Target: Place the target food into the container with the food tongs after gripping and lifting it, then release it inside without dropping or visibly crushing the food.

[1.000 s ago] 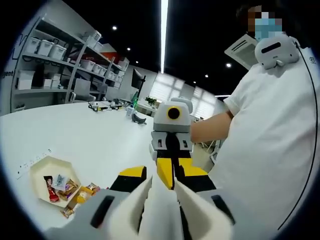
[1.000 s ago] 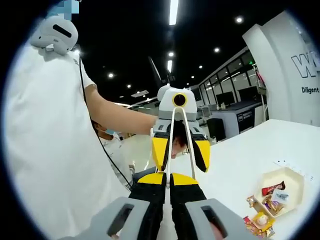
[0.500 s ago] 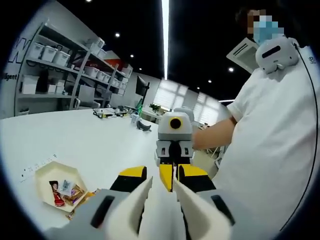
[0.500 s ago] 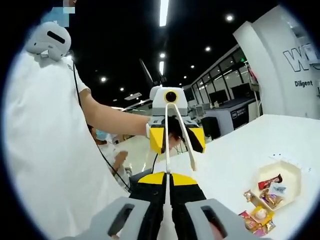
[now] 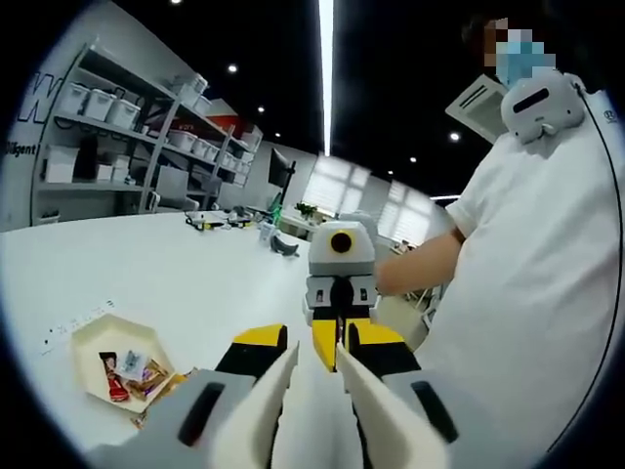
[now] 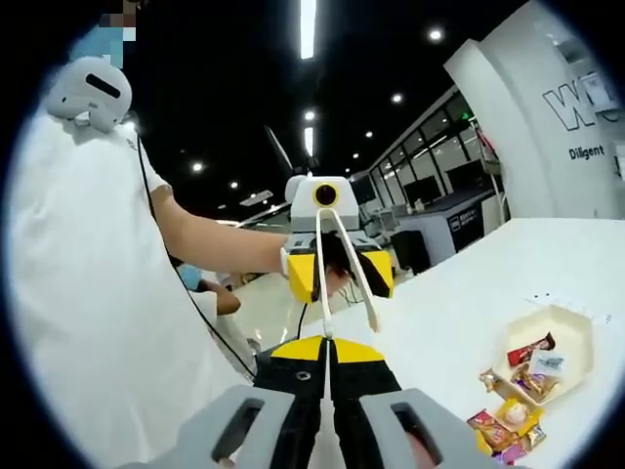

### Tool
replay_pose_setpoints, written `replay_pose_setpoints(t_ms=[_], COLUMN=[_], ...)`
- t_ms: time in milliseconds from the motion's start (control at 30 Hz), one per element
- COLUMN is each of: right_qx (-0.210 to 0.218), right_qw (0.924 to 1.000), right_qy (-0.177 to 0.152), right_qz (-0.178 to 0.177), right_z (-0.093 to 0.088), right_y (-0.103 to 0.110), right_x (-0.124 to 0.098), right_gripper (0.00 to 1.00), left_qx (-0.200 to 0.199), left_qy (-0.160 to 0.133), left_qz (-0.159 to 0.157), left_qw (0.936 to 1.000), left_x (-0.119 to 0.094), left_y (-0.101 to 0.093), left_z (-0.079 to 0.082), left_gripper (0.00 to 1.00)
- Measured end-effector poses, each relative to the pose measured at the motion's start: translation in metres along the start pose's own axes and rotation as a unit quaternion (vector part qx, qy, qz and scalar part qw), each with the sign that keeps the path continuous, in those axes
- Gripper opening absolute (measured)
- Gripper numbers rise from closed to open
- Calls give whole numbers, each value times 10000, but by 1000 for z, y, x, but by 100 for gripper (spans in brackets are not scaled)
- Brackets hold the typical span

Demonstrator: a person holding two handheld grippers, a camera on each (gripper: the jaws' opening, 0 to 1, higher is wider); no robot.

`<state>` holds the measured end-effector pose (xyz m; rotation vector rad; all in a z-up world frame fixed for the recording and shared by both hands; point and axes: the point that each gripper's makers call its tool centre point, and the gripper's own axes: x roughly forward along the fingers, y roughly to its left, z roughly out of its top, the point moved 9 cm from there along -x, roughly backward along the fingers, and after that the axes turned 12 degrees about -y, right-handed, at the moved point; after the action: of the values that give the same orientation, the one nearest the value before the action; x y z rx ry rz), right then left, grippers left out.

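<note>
White food tongs (image 5: 269,405) lie between the jaws of my left gripper (image 5: 317,342), which is shut on both arms. Their two arms point at my right gripper (image 5: 325,337), facing me close by. In the right gripper view the tongs (image 6: 320,274) hang from the left gripper (image 6: 337,274). One arm's tip ends at my right gripper (image 6: 326,342), whose jaws are shut on it. A cream hexagonal container (image 5: 93,337) (image 6: 576,327) on the white table holds a few wrapped snacks. More wrapped snacks (image 5: 161,391) (image 6: 508,425) lie loose beside it.
A person in a white shirt (image 5: 527,293) (image 6: 88,293) stands close behind both grippers. The white table (image 5: 186,264) (image 6: 469,313) stretches wide around the container. Shelves with bins (image 5: 107,127) stand far behind it.
Both views have shifted slightly with the hands. The tongs stay held between the two grippers, and the container and snacks lie where they were.
</note>
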<state>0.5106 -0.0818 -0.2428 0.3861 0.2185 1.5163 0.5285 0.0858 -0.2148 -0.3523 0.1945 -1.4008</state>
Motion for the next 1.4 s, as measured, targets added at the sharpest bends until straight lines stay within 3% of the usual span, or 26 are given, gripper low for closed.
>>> replay_pose_setpoints(t_ms=[500,700,800,1000,1100,1400], right_qx=[186,272,238,232,249,266], right_qw=[9997,9992,9988,9980,9975,9964], right_qy=[-95,4,146,319,377,423], right_qz=[-146,-303,-395,-500,-552,-685], right_z=[-2,-11,-18,-28,-32,-37], right_y=[-2,-6,-7,-4,-4,1], right_x=[-2,-10,-15,-23,-28,-38], right_gripper=[0,0,0,0,0,0], left_qx=[110,257,393,752,766,1200], left_qy=[2,102,289,980,1160,1973], left_qz=[11,262,443,837,960,1441], left_qw=[9999,9993,9978,9888,9856,9622], left_x=[1,-5,-11,-23,-28,-45], left_y=[2,9,14,27,31,44], left_z=[0,-5,-12,-40,-54,-97], left_gripper=[21,21,21,21,21,21])
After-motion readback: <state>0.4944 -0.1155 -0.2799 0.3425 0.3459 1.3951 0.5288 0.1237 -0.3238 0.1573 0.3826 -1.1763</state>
